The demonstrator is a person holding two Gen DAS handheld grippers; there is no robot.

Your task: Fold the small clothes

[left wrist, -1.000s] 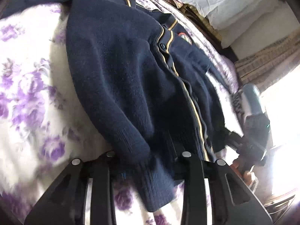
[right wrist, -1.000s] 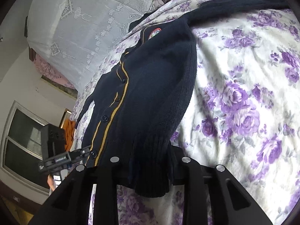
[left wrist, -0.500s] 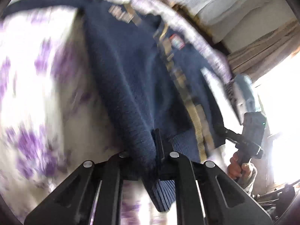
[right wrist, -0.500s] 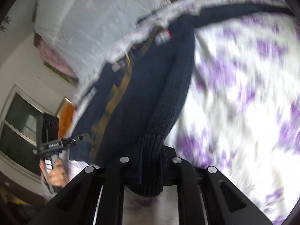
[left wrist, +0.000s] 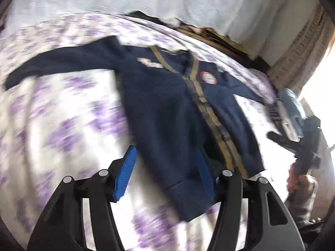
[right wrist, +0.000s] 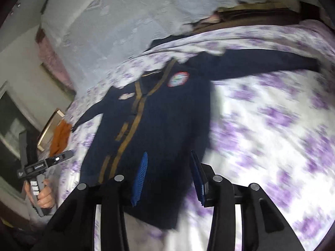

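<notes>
A navy cardigan [left wrist: 167, 108] with a gold-trimmed placket and a round red-rimmed badge [left wrist: 207, 77] lies flat on the purple-flowered bedsheet [left wrist: 62, 115], sleeves spread out to the sides. My left gripper [left wrist: 165, 175] hovers over its ribbed bottom hem. Its jaws are opening and the blue pads touch no cloth. In the right wrist view the same cardigan [right wrist: 167, 115] lies under my right gripper [right wrist: 169, 177]. Its jaws are opening too, above the hem's other corner, and hold nothing. Each view shows the other gripper off to the side in a hand [left wrist: 301, 146] [right wrist: 41, 165].
White lace cloth [right wrist: 125, 21] covers the bedding behind the collar. An orange cloth [right wrist: 60, 138] lies past the bed's left edge near a window [right wrist: 8, 115]. A curtain [left wrist: 299, 58] and a pale blue object [left wrist: 291, 104] sit to the right. The picture is motion-blurred.
Both grippers were shut on the cardigan's hem corners. They have let go, opened and risen, and the cardigan now lies spread flat farther below them.
</notes>
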